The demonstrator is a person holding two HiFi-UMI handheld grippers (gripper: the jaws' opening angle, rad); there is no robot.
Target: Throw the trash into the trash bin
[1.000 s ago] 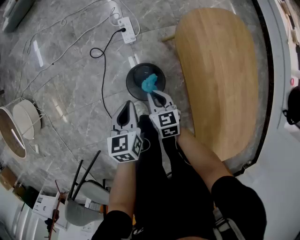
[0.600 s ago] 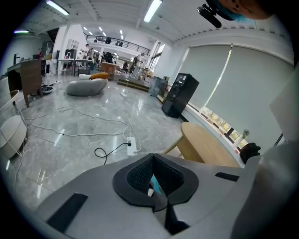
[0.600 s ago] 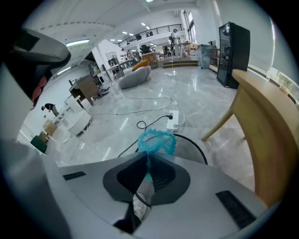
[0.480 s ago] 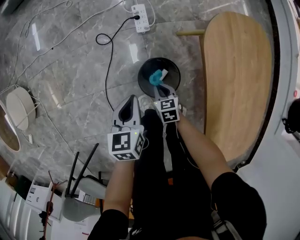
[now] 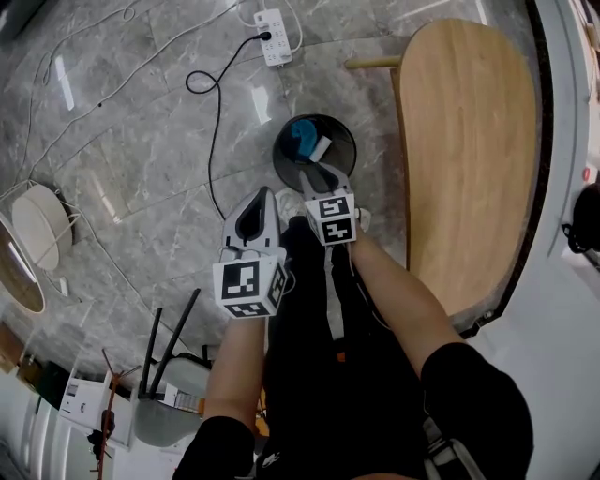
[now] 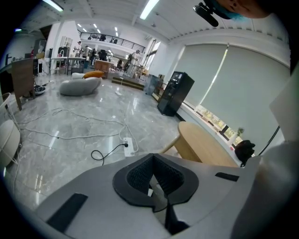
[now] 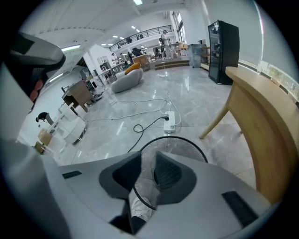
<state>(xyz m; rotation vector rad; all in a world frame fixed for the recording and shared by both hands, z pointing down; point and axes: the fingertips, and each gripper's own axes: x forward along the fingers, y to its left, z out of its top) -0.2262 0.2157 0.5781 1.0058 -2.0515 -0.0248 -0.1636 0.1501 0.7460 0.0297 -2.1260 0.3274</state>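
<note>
Your right gripper [image 5: 323, 178]: fingers [image 7: 169, 173] just been opening, now released, nothing gripped; only mesh rim shows through gap. Gripper hangs nose-down over near rim of trash bin [image 5: 344, 141]. Trash lies inside bin: blue wad [image 5: 302, 134] against far-left wall, white scrap [image 5: 320, 148] just beside it, toward middle. Your left gripper [image 5: 262, 194]: fingers [image 6: 140, 176] clenched tip to tip, holding nothing, on near side of bin, beside right gripper. Bin stands on floor [image 5: 141, 122], power strip [image 5: 274, 23] beyond it, wooden bench [image 5: 469, 141] at its right.
</note>
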